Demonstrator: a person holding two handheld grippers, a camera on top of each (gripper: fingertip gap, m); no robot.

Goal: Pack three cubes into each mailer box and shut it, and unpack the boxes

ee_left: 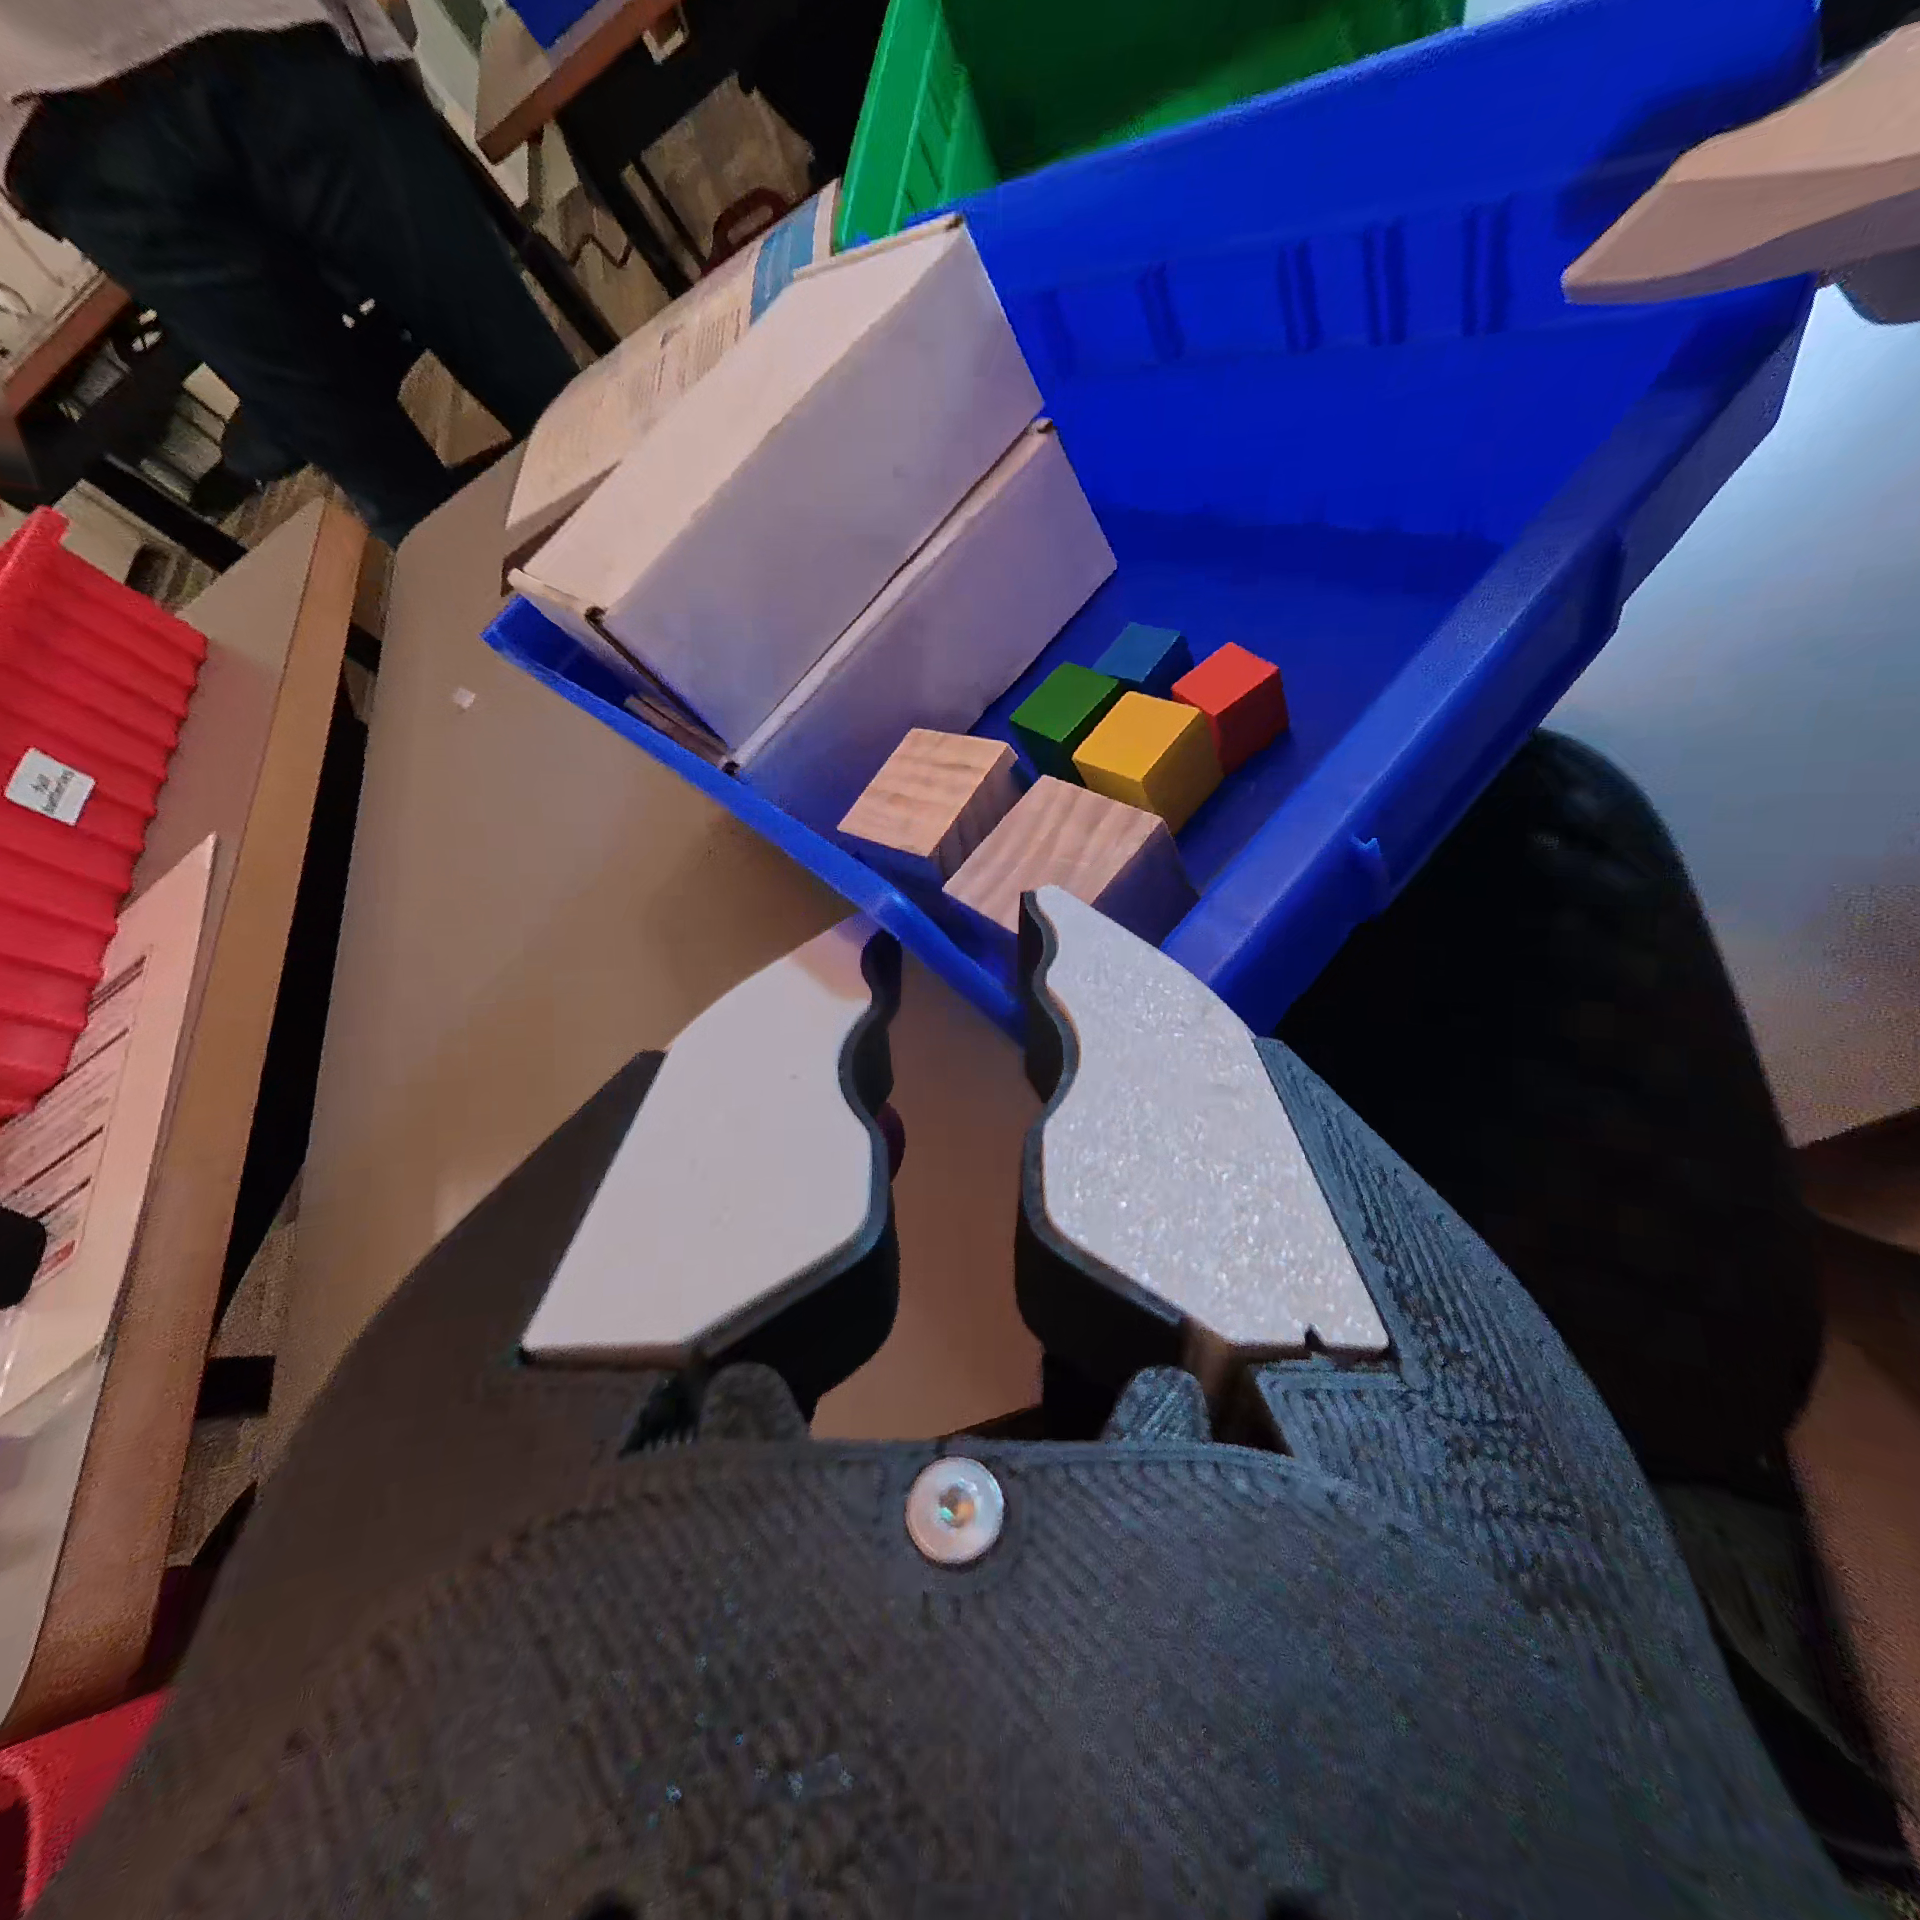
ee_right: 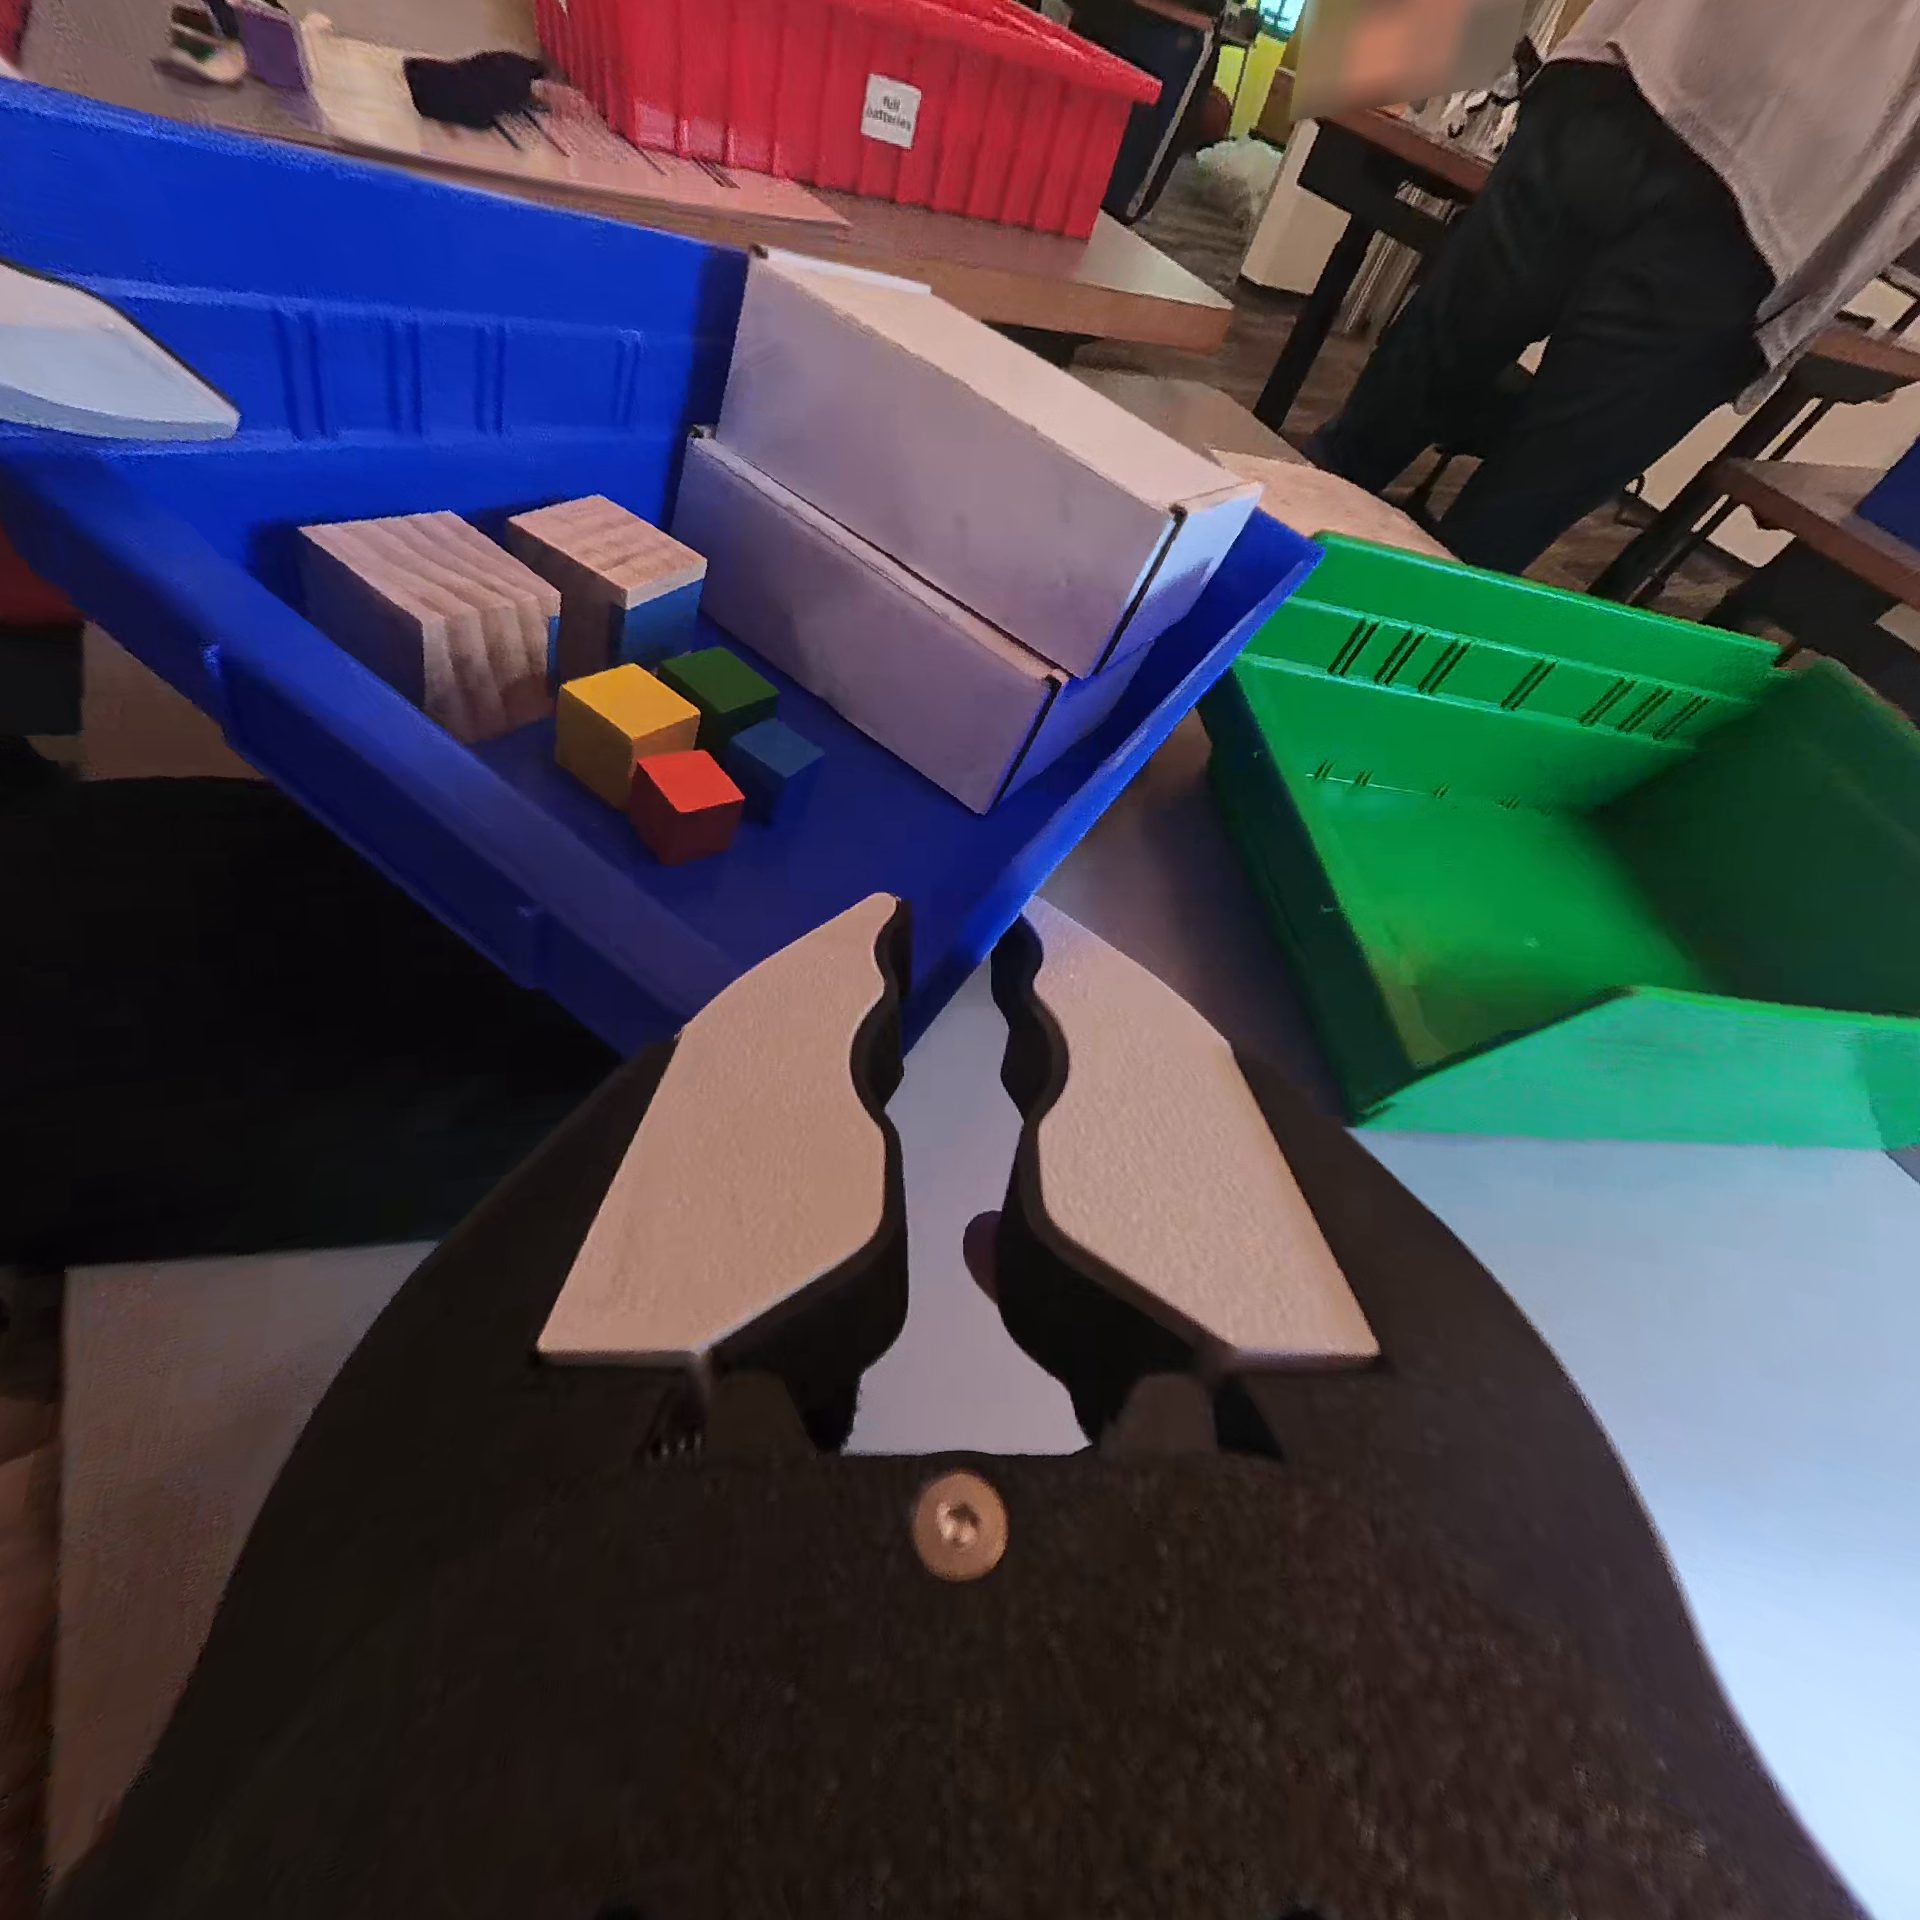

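Note:
A blue bin holds two shut white mailer boxes, one leaning on the other. Beside them lie two wooden cubes and small yellow, red, green and blue cubes. My left gripper is narrowly open and empty, just outside the bin's near rim by the wooden cubes. My right gripper is narrowly open and empty at the bin's other near corner.
An empty green bin stands on the table next to the blue one. A red crate sits on a neighbouring table. A person stands beyond the table. A black object lies below the table edge. Spacing between my two grippers at the tips: around 20 cm.

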